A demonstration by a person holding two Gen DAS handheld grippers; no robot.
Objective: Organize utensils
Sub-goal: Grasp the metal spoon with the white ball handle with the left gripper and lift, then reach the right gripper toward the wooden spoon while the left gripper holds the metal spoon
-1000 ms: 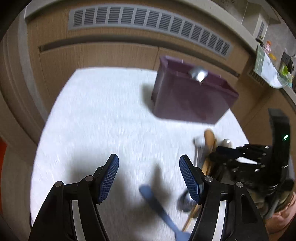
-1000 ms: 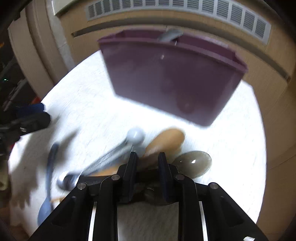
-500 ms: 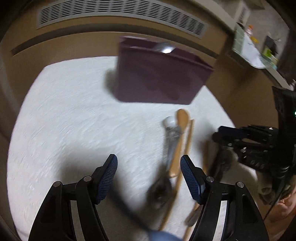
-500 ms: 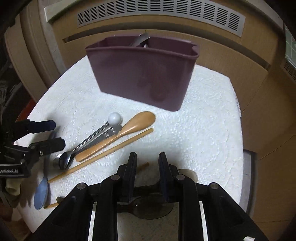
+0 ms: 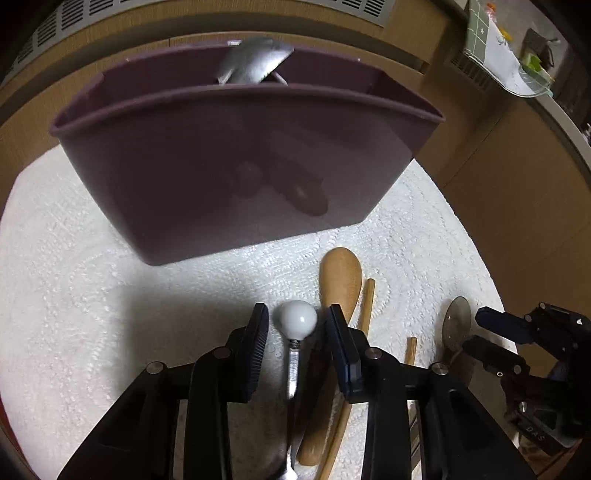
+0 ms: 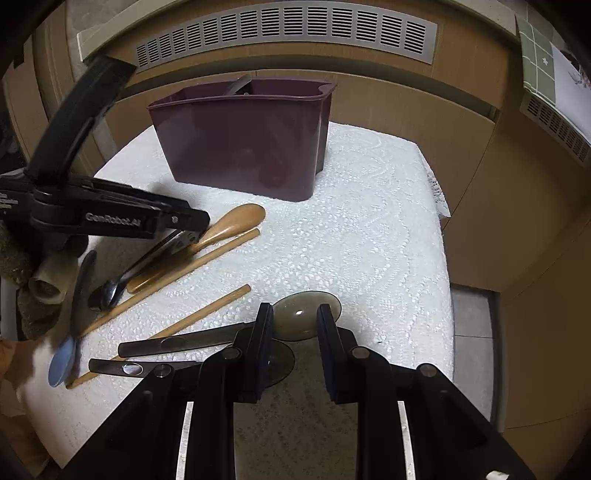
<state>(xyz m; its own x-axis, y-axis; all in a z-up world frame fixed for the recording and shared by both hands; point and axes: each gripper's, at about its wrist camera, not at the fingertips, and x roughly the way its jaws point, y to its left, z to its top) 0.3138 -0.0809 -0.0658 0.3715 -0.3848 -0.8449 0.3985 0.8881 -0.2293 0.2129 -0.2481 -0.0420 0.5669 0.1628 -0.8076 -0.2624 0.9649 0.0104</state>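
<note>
A dark purple utensil holder point(image 5: 236, 155) stands at the back of the white mat, also in the right wrist view point(image 6: 243, 140), with a metal spoon point(image 5: 255, 62) inside. My left gripper point(image 5: 297, 325) is partly closed around the white ball end of a metal utensil point(image 5: 297, 321); the pads look a little apart from it. Beside it lie a wooden spoon point(image 5: 338, 280) and wooden chopsticks point(image 5: 364, 310). My right gripper point(image 6: 293, 321) is open over the bowl of a dark spoon point(image 6: 304, 314). A second dark spoon handle point(image 6: 122, 367) and a blue spoon point(image 6: 64, 360) lie left.
The white textured mat point(image 6: 369, 221) covers a small table with wooden cabinet fronts and a vent grille point(image 6: 288, 29) behind. The mat's right edge point(image 6: 443, 236) drops off to the floor. The left gripper's body point(image 6: 107, 218) reaches over the utensil pile.
My left gripper moved forward and right over the utensil pile and narrowed around the white ball end. My right gripper drew back from the holder and opened over the dark spoon.
</note>
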